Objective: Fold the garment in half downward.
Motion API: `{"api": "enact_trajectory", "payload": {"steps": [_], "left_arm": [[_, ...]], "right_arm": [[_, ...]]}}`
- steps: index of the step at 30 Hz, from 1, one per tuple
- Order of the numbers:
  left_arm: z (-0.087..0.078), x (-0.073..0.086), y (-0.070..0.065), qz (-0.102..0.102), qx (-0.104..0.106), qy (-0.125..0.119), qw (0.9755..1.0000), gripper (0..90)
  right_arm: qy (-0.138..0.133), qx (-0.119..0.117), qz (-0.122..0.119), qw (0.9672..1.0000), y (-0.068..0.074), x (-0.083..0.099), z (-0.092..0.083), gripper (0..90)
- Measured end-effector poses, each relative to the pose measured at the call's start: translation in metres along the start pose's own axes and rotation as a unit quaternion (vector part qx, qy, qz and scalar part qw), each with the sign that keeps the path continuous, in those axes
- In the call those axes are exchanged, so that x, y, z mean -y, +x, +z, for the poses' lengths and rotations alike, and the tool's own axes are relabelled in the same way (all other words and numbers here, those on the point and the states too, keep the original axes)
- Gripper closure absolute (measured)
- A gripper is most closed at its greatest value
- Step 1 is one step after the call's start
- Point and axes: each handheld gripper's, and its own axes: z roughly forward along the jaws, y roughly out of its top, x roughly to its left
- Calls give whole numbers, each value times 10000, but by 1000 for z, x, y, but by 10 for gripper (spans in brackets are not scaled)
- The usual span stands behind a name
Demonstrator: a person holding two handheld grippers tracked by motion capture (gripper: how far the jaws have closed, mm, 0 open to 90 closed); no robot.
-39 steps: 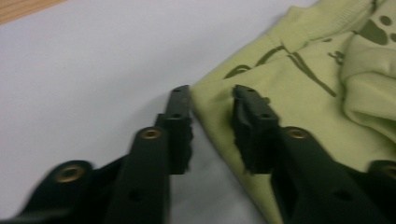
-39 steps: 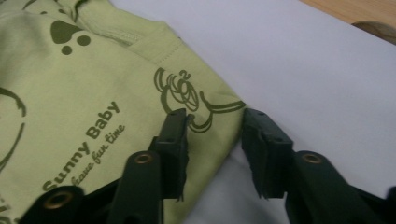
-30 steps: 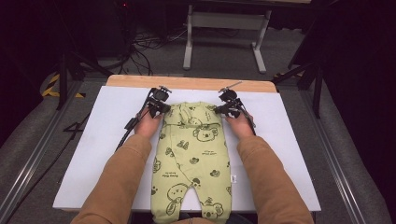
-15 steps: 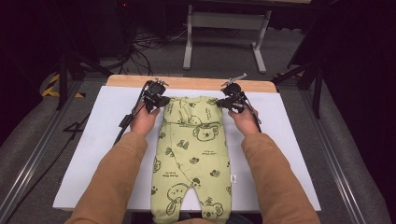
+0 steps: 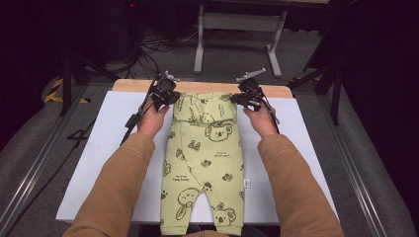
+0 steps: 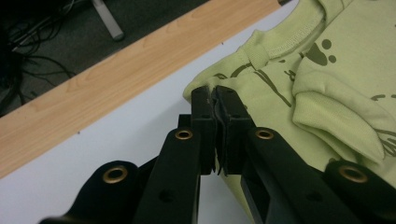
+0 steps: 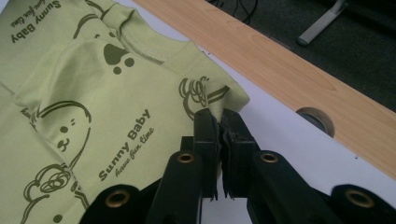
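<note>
A light green baby romper (image 5: 205, 158) with dark koala prints lies lengthwise on the white table top (image 5: 99, 148), legs toward the near edge. My left gripper (image 5: 168, 96) is shut on its left shoulder corner, and in the left gripper view the fabric (image 6: 261, 79) is pinched between the black jaws (image 6: 215, 98). On the other side, my right gripper (image 5: 242, 97) is shut on the right shoulder corner; the right gripper view shows the cloth (image 7: 140, 93) clamped at the jaw tips (image 7: 218, 120). Both shoulders are raised off the table, sleeves folded in over the chest.
A wooden strip (image 5: 197, 88) runs along the table's far edge, with a round hole (image 7: 315, 119) in it near the right gripper. Beyond stand a grey stand (image 5: 237, 34) and cables on the floor. Metal rails (image 5: 34, 168) flank the table.
Both grippers have risen and moved toward the far edge, lifting the romper's shoulders with them. The top of the garment now hangs up off the table.
</note>
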Motion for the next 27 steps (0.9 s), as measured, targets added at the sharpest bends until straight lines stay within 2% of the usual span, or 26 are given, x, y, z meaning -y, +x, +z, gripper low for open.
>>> {"api": "enact_trajectory", "payload": {"steps": [5, 11, 15, 17, 21, 27], "left_arm": [[-10, -8, 3, 5, -113, -317, 9994, 866], [-19, -17, 5, 58, -252, -495, 9984, 866], [-26, -20, 7, 19, -278, -591, 9979, 865], [-27, -19, 7, -106, -210, -581, 9980, 865], [-24, -11, 4, -43, -149, -460, 9988, 865], [-29, -1, 7, -208, 168, -627, 9977, 864]], "right_arm": [[-249, 100, 58, 9996, -6, -4, -7, 858], [-506, 210, 66, 9985, -8, -12, -15, 858], [-668, 288, 69, 9973, -7, -16, -19, 858], [-736, 287, 87, 9968, -5, -17, -20, 858], [-669, 132, 214, 9974, -2, -11, -15, 857], [-737, -33, 387, 9965, -1, 4, -16, 857]]}}
